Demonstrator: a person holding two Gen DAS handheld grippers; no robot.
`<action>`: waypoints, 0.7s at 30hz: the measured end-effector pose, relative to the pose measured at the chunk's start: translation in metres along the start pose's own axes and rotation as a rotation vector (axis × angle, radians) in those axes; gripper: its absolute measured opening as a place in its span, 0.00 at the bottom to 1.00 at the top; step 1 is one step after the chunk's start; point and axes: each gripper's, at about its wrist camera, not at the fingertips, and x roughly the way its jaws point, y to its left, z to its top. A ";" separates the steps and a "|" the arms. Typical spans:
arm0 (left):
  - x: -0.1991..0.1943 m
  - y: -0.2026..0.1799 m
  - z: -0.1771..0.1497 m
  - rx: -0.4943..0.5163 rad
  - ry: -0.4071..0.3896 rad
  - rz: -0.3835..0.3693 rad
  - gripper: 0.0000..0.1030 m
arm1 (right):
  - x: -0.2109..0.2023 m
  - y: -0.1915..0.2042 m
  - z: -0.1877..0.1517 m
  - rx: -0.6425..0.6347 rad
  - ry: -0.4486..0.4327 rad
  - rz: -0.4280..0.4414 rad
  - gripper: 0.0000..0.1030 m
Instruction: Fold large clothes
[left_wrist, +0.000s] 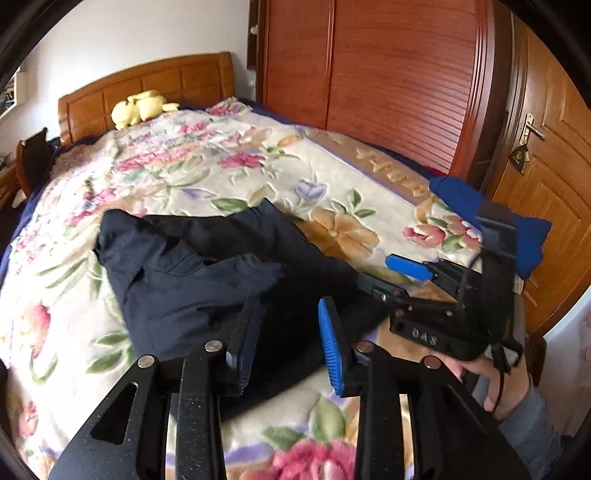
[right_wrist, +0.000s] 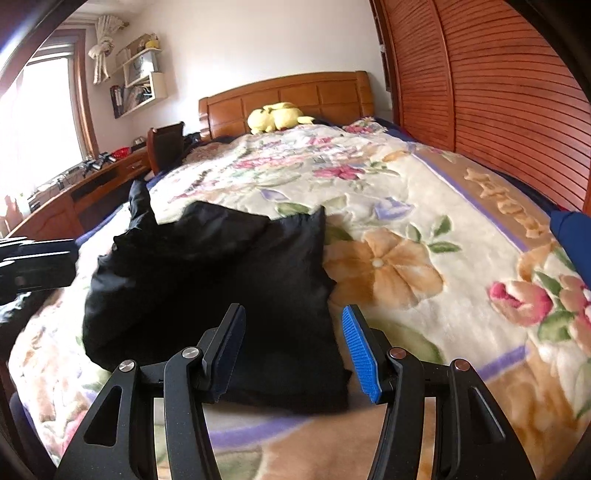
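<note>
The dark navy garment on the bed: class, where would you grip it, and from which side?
Grip the dark navy garment at its near hem corner, coming in low from the foot of the bed. That edge lies flat on the floral blanket, closest to the open right gripper.

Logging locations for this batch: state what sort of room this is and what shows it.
A home bedroom, most likely. A bed with a floral blanket and wooden headboard, a yellow plush toy at its head, and a louvred wooden wardrobe alongside.
</note>
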 end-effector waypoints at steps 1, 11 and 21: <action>-0.008 0.003 -0.004 -0.004 -0.008 0.006 0.33 | 0.000 0.001 0.002 -0.001 -0.006 0.009 0.55; -0.048 0.065 -0.052 -0.062 -0.019 0.149 0.33 | -0.007 0.027 0.015 -0.074 -0.074 0.092 0.55; -0.048 0.116 -0.098 -0.175 0.026 0.221 0.33 | 0.050 0.094 0.086 -0.181 -0.007 0.303 0.75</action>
